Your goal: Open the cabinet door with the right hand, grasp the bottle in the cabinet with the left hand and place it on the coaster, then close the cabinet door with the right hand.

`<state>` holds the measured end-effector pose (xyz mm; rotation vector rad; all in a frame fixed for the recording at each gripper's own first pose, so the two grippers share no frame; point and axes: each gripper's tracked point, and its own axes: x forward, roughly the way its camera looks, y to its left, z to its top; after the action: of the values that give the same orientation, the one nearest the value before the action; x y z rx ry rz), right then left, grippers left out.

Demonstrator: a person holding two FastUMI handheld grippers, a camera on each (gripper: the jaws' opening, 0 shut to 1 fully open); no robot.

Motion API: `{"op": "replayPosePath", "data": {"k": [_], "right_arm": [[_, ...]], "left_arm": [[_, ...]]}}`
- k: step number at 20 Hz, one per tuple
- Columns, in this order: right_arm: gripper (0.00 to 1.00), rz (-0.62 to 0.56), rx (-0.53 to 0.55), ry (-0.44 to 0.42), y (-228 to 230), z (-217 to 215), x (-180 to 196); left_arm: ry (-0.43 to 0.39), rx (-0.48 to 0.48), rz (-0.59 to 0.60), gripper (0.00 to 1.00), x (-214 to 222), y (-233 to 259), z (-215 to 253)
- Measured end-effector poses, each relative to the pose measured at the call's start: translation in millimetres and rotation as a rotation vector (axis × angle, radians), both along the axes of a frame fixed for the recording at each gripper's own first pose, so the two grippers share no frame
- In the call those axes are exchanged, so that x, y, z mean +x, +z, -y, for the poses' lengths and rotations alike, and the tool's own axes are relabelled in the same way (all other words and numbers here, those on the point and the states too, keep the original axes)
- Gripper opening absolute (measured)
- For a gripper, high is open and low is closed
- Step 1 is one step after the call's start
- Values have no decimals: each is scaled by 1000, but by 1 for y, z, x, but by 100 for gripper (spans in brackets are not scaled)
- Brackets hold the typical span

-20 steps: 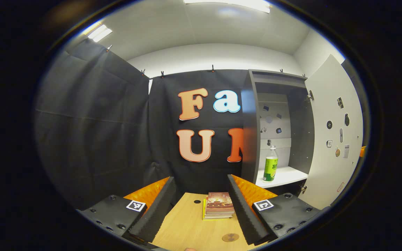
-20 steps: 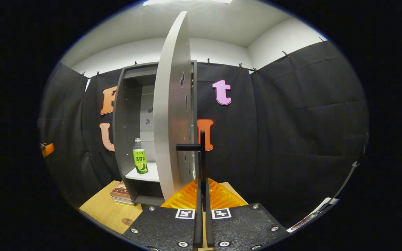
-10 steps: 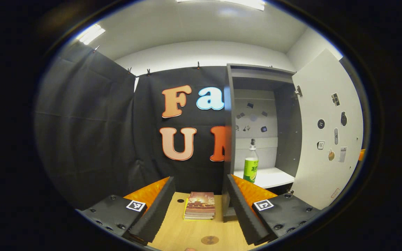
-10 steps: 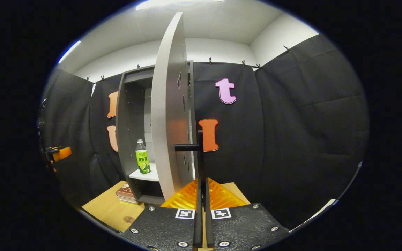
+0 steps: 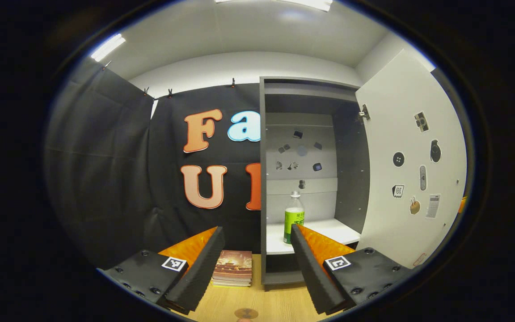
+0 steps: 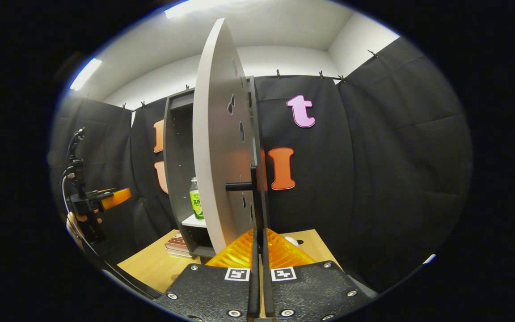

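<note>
From my left gripper view, the cabinet [image 5: 307, 188] stands on the table [image 5: 280, 304] against the booth wall, its door [image 5: 411, 165] swung out to the right. The bottle [image 5: 293, 217] stands upright on the shelf [image 5: 329, 230] inside. A stack of books [image 5: 233, 267] lies on the table left of the cabinet, the coaster [image 5: 246, 313] nearer me. My right gripper [image 6: 258, 241] sits at the door's handle [image 6: 254, 192].

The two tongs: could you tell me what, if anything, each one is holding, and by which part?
The right tongs are shut on the cabinet door, pinching its black handle. The left tongs are open and hold nothing; the bottle stands on the cabinet shelf.
</note>
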<state>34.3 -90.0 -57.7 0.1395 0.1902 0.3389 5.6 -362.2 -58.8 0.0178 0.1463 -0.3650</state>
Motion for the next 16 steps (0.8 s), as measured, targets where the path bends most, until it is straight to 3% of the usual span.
{"op": "replayPosePath", "data": {"k": [3, 4, 9, 10, 11, 16], "right_arm": [[3, -3, -10, -18, 2, 19, -5], [3, 6, -20, -39, 3, 29, -4], [4, 12, -45, -139, 1, 71, -3], [5, 12, -51, -158, 2, 78, -2], [8, 14, -58, -180, 1, 84, 0], [52, 34, -93, -277, 3, 112, 6]], "left_arm": [[-22, -6, -17, 94, 9, -6, 24], [-35, -13, -18, 97, 12, -5, 33], [-88, -45, -33, 94, 34, -9, 76], [-99, -55, -39, 100, 39, -11, 85], [-109, -61, -45, 94, 46, -14, 94], [-128, -27, -54, 100, 88, -39, 131]]}}
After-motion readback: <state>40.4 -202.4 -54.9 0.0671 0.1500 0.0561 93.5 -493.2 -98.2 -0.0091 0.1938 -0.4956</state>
